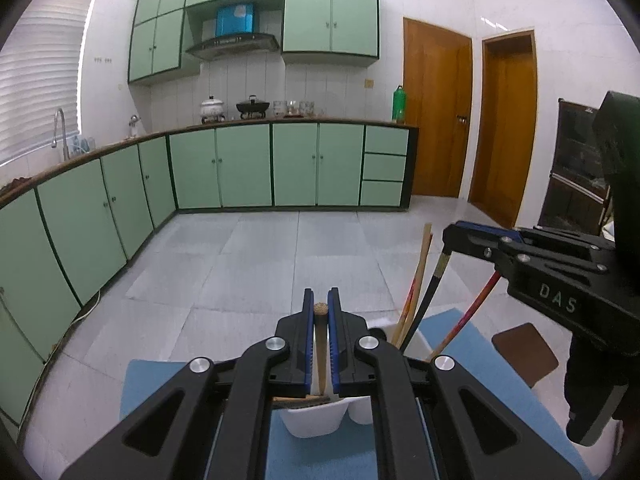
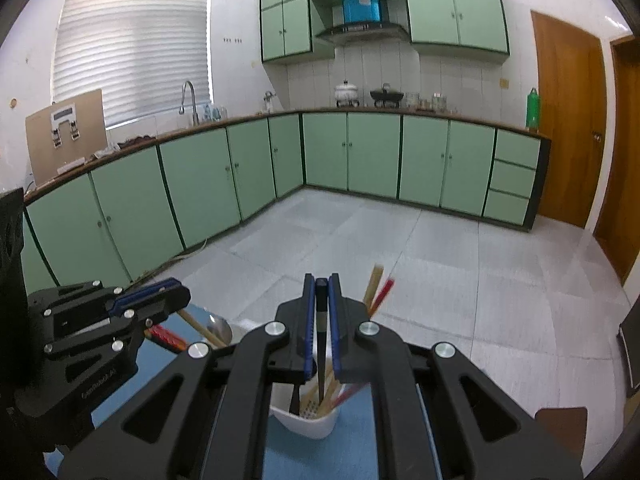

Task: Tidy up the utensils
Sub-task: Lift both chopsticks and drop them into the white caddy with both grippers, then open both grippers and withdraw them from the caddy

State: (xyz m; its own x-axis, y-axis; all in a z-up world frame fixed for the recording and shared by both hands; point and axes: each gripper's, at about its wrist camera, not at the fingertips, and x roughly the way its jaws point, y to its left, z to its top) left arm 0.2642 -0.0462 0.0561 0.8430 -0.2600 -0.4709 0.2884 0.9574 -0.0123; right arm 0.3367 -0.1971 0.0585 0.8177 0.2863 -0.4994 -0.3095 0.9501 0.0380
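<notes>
At the bottom centre of both views, a white plastic compartmented utensil holder (image 2: 306, 420) stands on the blue-matted worktop (image 1: 472, 392), already holding several chopsticks. The step in hand looks like lowering utensils in. The left tool (image 1: 320, 300) is closed on a pale wooden-handled utensil (image 1: 320, 352); the right tool (image 2: 321, 286) is closed on a black tapered chopstick (image 2: 321, 344). Next, each stick needs easing down before its tool loosens.

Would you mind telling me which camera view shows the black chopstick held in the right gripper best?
The right wrist view: the black chopstick runs centrally between the right gripper's closed fingers, tip down into the white plastic utensil holder. The left wrist view shows it only at the side, hanging slanted from that gripper.
</notes>
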